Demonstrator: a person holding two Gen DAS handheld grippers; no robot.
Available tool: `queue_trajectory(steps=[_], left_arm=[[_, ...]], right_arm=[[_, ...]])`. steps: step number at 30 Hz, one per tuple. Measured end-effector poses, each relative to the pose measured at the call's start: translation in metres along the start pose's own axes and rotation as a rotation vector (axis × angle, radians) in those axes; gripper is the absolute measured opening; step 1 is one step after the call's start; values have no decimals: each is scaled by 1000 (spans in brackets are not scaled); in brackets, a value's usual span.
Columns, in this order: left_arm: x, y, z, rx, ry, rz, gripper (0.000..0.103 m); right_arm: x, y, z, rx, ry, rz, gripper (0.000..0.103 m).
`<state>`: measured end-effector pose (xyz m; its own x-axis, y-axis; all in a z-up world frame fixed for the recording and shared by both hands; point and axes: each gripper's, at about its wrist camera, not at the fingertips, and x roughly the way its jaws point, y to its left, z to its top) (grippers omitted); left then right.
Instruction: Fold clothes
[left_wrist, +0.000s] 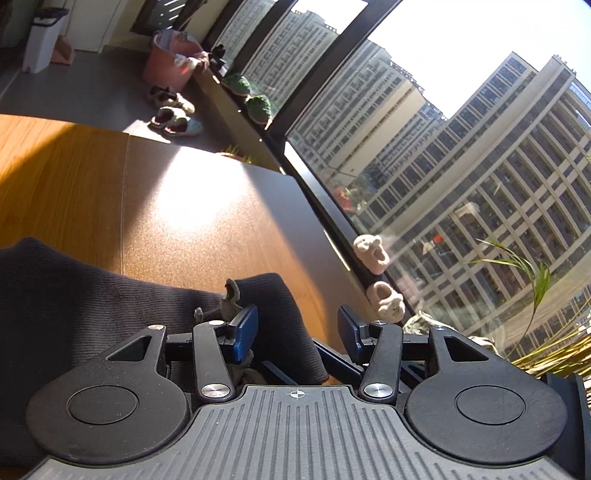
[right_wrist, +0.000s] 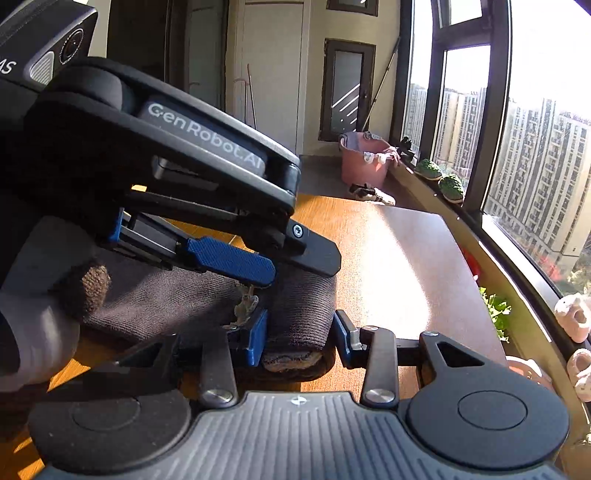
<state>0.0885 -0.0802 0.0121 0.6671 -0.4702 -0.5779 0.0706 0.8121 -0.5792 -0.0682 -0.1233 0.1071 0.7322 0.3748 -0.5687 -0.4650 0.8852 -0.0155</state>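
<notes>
Both hand-held grippers (right_wrist: 299, 334) straddle dark folded cloth (right_wrist: 166, 299), lying crosswise.

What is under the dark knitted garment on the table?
The dark knitted garment lies folded on the wooden table. Below its near edge a brownish inner layer shows. Anything else beneath it is covered by the fabric.

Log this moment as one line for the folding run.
stage: folding underway | dark knit garment: folded on wooden table | left gripper: open over garment | right gripper: astride folded edge, grip unclear
</notes>
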Motion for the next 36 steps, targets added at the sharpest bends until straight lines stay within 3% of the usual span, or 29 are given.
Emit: queue_trajectory(steps=[3,4,6,9,12,15,22,28,30,31,32,36], left_arm=[[18,16,-3,-68,24,-10,41],[17,20,-2,-80,21,-19,39],[16,23,-3,-88,17,-24,37],[15,25,-5,-89,13,-23,37],[14,23,-6,-77,9,-21,40],[16,11,-9,-27,6,-21,53],[12,-11,-10,21,-3,-68,74],[5,-11,2,11,-13,-81,82],[13,-15,2,31,9,-59,81],[18,-16,2,39,20,-45,75],[23,-17,2,45,33,-26,68],[32,-7,-2,30,48,10,66]], right_arm=[[-5,-18,-2,130,-1,26,41],[-6,-23,-4,176,-3,30,49],[-6,-32,-9,261,-6,45,53],[6,-41,-15,410,22,122,52],[10,-46,-16,476,16,141,39],[5,-44,-13,388,9,129,35],[-21,-26,2,28,-22,-85,35],[-12,23,-3,-334,-18,-224,35],[-9,39,-11,-453,-43,-264,35],[-9,46,-15,-496,-55,-274,35],[-10,46,-16,-492,-53,-263,35],[-21,27,-10,-346,-51,-150,42]])
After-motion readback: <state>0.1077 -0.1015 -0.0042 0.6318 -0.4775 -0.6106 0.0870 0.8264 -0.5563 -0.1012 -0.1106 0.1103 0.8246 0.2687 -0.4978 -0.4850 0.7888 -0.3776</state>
